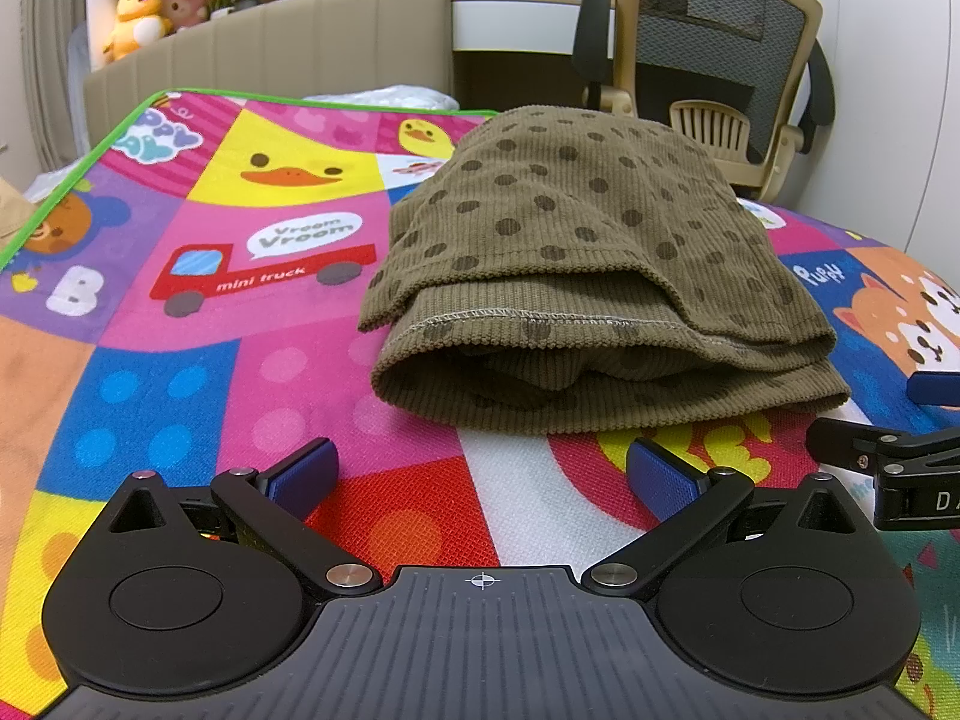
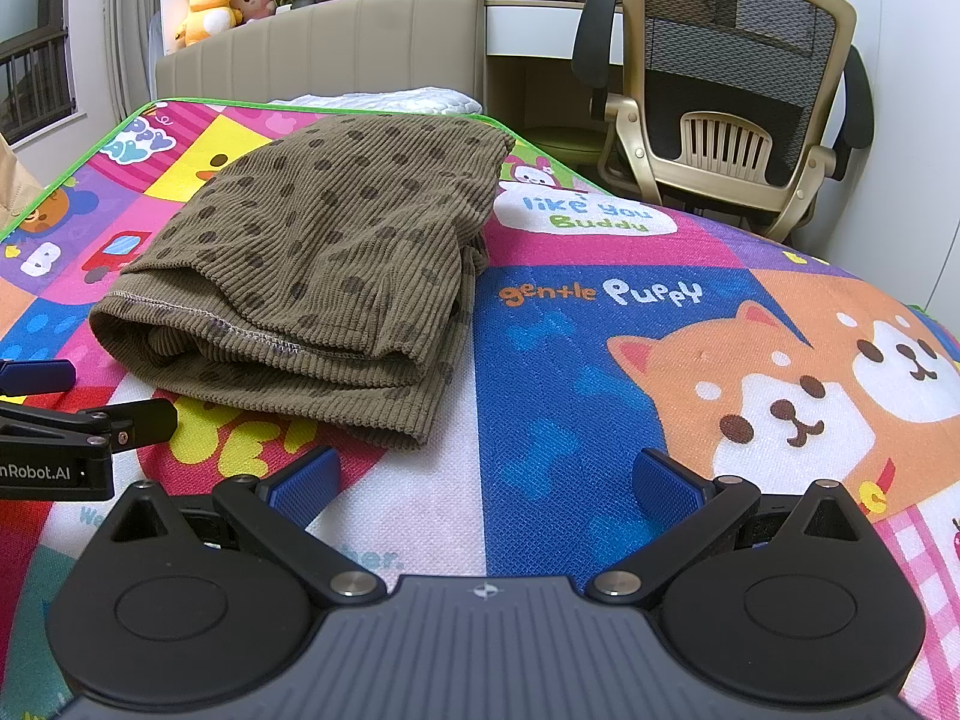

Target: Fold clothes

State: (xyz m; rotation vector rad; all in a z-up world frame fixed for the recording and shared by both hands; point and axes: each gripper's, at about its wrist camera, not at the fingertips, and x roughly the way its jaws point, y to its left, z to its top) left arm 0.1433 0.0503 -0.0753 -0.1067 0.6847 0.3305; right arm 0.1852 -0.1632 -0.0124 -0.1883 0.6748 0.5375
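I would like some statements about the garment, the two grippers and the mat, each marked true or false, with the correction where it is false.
1. The olive dotted garment lies folded in layers on the colourful mat. True.
2. The left gripper is shut on the garment. False: its jaws stand open, apart from the cloth.
3. The right gripper is open and holds nothing. True.
4. The garment covers the puppy picture. False: the puppy is uncovered, to the right of the garment.
5. An office chair stands beyond the mat. True.
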